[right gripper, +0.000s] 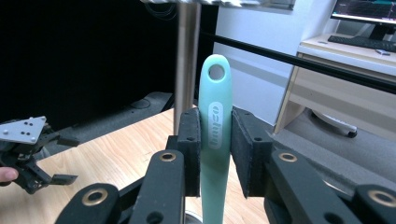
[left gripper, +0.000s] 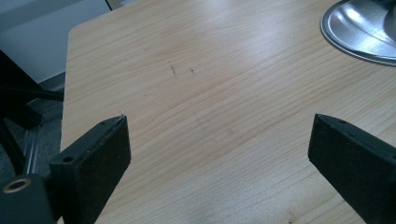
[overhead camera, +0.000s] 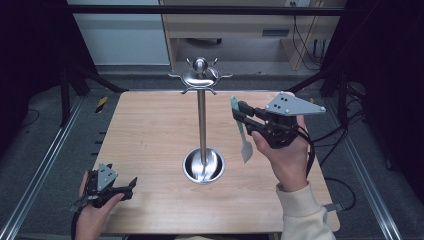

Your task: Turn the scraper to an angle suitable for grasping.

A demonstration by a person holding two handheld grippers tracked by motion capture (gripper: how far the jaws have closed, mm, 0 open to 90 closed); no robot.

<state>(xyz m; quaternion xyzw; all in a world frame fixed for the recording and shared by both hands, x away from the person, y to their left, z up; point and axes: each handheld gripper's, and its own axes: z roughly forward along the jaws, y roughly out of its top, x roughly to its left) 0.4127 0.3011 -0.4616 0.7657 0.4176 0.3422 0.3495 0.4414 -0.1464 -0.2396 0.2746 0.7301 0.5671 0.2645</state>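
The right gripper (overhead camera: 243, 116) is raised over the right half of the surface (overhead camera: 150, 130), w/ its fingers (right gripper: 191, 140) closed tight on the handle of a mint-green spatula (overhead camera: 242, 132). In the right gripper view the handle stands upright betw. the pads, hang hole at the top, clear above the grip. In the high view the long axis runs roughly vertical: hole end up, pale blade hanging down toward the surface, not touching it as far as I can tell. The steel hook stand (overhead camera: 202, 117) sits mid-surface, just left of the spatula; its pole shows right behind the handle in the right gripper view (right gripper: 187, 56), and the hooks at its crown (overhead camera: 200, 76) lie up and to the left of the hole. So the move likely turns on this: hole must rise and shift left to meet a hook tip, approx. keeping the handle upright. The left gripper (overhead camera: 131, 184) is well apart, low at the near-left corner, fingers (left gripper: 93, 163) spread wide, nothing betw. them, the stand's base dish (left gripper: 359, 32) ahead to its right. The right hand is far nearer to the hooks.
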